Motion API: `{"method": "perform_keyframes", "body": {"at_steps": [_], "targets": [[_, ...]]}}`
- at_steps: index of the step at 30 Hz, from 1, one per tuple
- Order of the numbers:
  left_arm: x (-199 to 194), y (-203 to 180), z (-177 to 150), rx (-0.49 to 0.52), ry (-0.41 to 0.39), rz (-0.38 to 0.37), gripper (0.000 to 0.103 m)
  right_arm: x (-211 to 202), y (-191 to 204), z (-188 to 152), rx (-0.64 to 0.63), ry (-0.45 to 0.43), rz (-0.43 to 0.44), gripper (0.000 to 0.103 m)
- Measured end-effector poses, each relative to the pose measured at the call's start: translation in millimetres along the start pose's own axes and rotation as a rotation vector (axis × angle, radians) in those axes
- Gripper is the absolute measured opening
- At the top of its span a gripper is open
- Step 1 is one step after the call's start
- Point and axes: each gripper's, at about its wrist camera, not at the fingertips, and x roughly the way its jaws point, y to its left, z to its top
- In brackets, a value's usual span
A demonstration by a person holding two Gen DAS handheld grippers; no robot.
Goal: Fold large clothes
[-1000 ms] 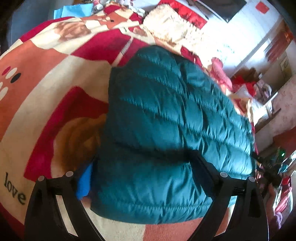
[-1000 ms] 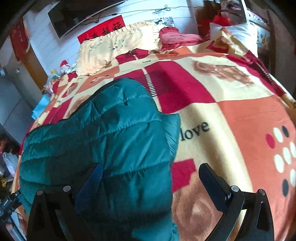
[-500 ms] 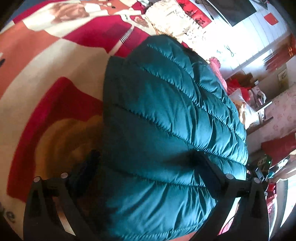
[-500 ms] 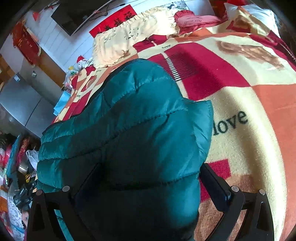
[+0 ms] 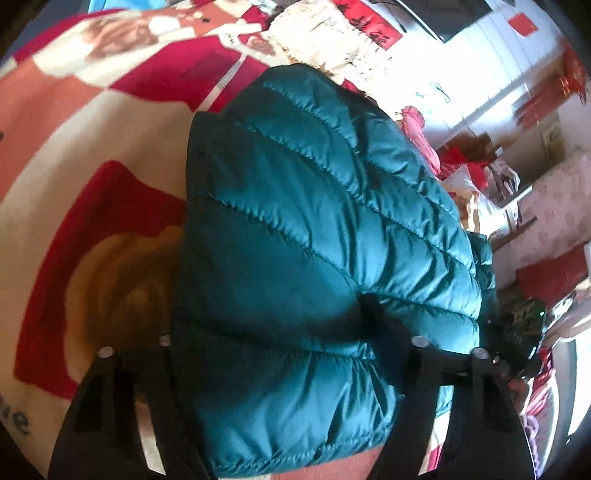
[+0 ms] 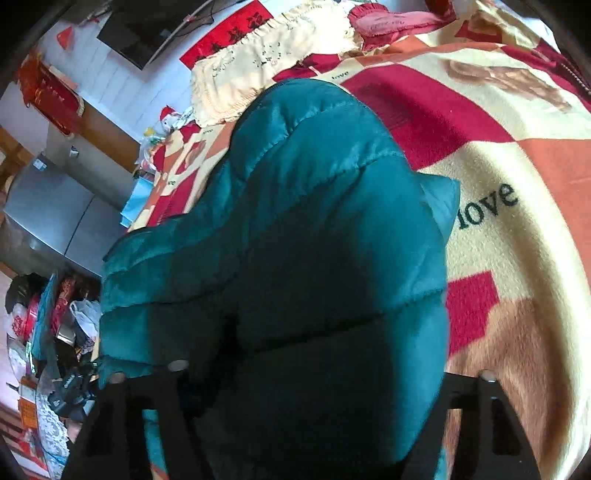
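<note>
A teal quilted puffer jacket (image 5: 314,240) lies folded on a bed covered by a red, cream and orange "love" blanket (image 5: 92,155). My left gripper (image 5: 280,350) has its fingers spread wide around the jacket's near end, with the padding bulging between them. The jacket fills the right wrist view (image 6: 295,258) too. My right gripper (image 6: 306,380) also straddles the jacket's near edge, fingers wide apart and mostly hidden by the fabric. Whether either gripper pinches fabric is hidden.
A cream frilled pillow (image 6: 266,55) and a pink cushion (image 6: 388,22) lie at the bed's head. A grey cabinet (image 6: 48,218) and floor clutter (image 6: 40,350) stand beside the bed. The blanket (image 6: 517,184) lies bare to the right.
Both grippers have moved forward onto the jacket, so it now fills the space between each pair of fingers and hides their tips.
</note>
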Motion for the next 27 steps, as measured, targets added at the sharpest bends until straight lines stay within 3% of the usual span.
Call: {"method": "perform_keyframes", "body": {"at_steps": [4,13,19,23,25,27], "targets": [[-16.4,-4.8,-5.3,0.025,0.003,-0.002,0.062,-19.9,12.4,-11.7,-0.037,-0.012,0.015,0.048],[-64.8,8.7,-49.5,0.043,0.086,-0.045,0.061,-60.2,22.0,-61.5,-0.010,0.027,0.081,0.046],[-87.4,19.9,-75.8,0.049,0.123,-0.019,0.065,-85.3,18.5,-115.5,0.051,0.078,0.128,0.047],[-84.5,26.7,-81.4,-0.011,0.106,0.010,0.080,-87.1,10.4,-144.9,0.100,0.077,0.089,0.062],[-89.4,23.9,-85.1,-0.018,0.075,0.040,0.080,-84.4,0.9,-149.1,0.120,0.054,0.015,0.082],[-96.9,20.8,-88.9,-0.006,0.050,0.076,0.080,-88.1,-5.4,-146.5,0.146,0.023,-0.028,0.084]]}}
